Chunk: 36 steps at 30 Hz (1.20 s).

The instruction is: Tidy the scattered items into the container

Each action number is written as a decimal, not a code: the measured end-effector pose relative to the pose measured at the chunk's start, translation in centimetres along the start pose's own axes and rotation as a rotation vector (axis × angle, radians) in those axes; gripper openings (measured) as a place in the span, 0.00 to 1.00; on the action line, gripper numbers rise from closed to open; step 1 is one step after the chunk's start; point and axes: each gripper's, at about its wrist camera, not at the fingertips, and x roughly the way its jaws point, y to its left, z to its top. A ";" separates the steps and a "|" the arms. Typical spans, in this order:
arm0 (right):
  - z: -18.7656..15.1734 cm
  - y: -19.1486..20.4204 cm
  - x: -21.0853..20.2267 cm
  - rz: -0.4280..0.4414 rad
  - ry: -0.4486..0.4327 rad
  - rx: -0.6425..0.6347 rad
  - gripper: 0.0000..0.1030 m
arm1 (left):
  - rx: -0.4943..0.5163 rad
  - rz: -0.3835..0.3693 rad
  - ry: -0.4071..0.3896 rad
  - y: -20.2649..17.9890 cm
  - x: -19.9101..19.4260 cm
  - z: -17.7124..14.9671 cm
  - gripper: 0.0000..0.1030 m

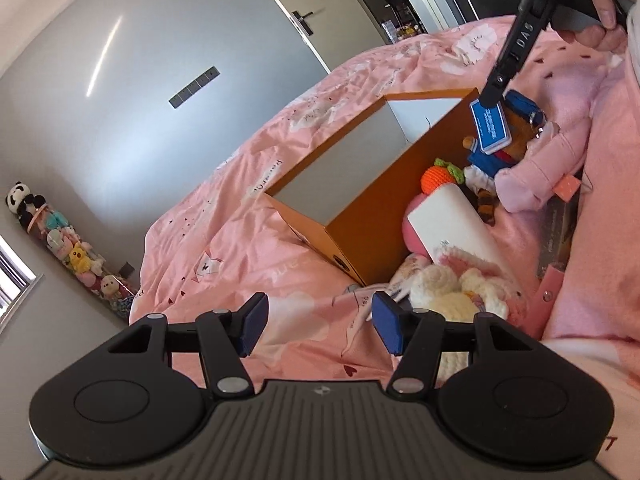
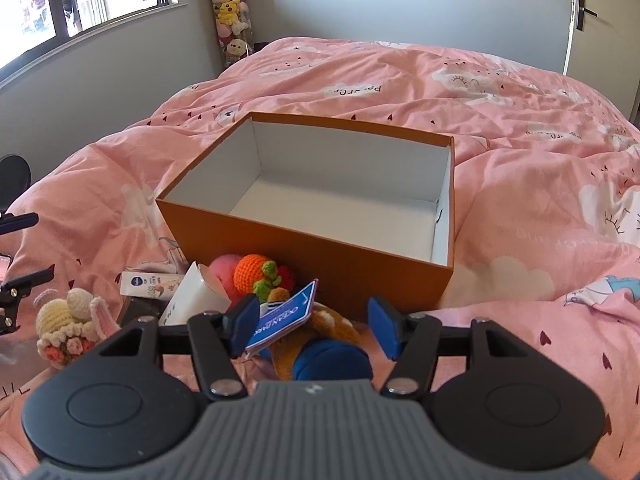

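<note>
An orange cardboard box (image 2: 320,256) with a white inside stands empty on the pink duvet; its side wall (image 1: 372,216) also shows in the left wrist view. My right gripper (image 2: 314,330) is open around a brown plush toy in blue clothes (image 2: 332,328). The toy's blue tag (image 2: 280,320) lies against the left pad, and the right pad stands apart. Beside the box lie a crochet orange (image 2: 250,272), a white carton (image 2: 192,300) and a cream crochet bunny (image 2: 68,320). My left gripper (image 1: 320,328) is open over bare duvet with nothing between its fingers.
A pink ball (image 2: 224,270) and a small tube (image 2: 148,284) lie by the carton. A pink garment (image 1: 552,152) and a dark flat item (image 1: 560,232) lie near the toys. A column of plush toys (image 2: 230,12) stands against the far wall. A hand (image 1: 600,28) holds the right gripper.
</note>
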 end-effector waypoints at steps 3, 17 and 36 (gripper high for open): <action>0.2 0.3 -0.7 0.006 -0.027 -0.016 0.62 | -0.032 -0.022 -0.013 1.0 -0.1 1.2 0.66; -0.6 3.1 -1.5 0.119 0.028 -0.187 0.54 | 0.018 -0.294 0.000 -1.2 0.8 4.3 0.66; -1.0 0.9 0.6 0.035 0.121 -0.224 0.60 | 0.351 -0.479 0.290 -4.2 5.4 2.7 0.70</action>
